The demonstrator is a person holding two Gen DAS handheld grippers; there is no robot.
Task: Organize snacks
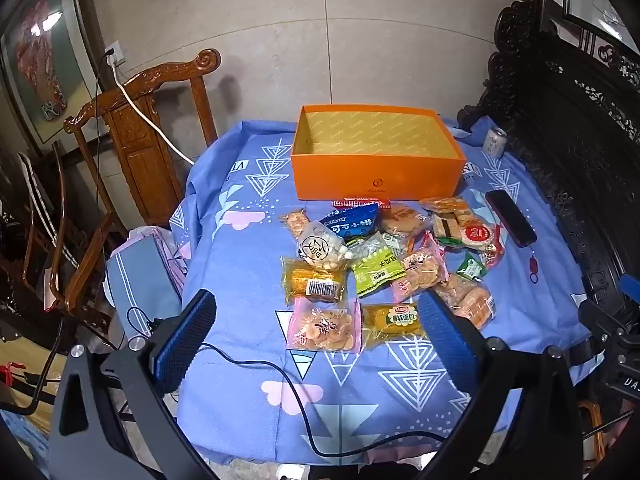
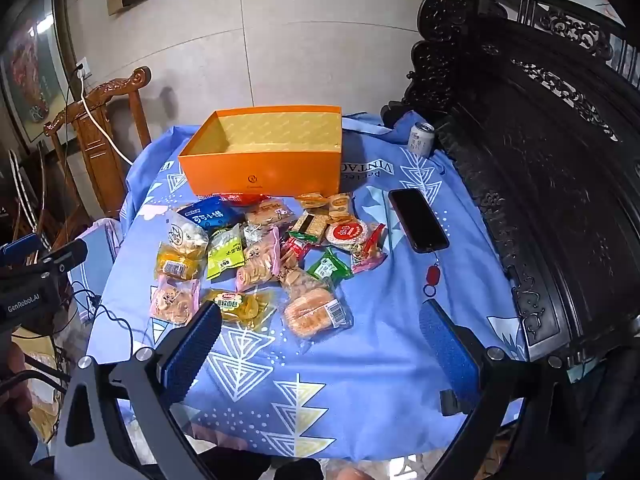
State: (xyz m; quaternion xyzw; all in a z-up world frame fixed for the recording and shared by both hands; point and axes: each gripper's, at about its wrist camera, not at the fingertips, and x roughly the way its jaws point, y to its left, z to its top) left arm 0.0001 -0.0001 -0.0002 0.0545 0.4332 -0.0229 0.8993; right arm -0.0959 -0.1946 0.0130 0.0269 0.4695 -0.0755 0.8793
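An open, empty orange box [image 1: 378, 176] [image 2: 264, 176] stands at the far side of a table under a blue patterned cloth [image 1: 248, 360] [image 2: 360, 360]. Several snack packets lie in a heap in front of it: a pink biscuit pack [image 1: 325, 326] [image 2: 174, 300], a yellow bread pack [image 1: 394, 320] [image 2: 244, 306], a blue pack [image 1: 354, 222] [image 2: 210, 214], a green pack [image 1: 376, 270] [image 2: 225, 254]. My left gripper [image 1: 316, 312] is open and empty, above the near side of the heap. My right gripper [image 2: 320, 320] is open and empty, above the heap's near right.
A black phone [image 1: 510, 218] [image 2: 418, 220] with a red tag lies right of the snacks. A drink can [image 1: 494, 142] [image 2: 420, 138] stands at the far right. A black cable [image 1: 304, 408] crosses the cloth's near edge. Carved dark furniture [image 2: 540, 160] borders the right; a wooden chair [image 1: 148, 128] stands left.
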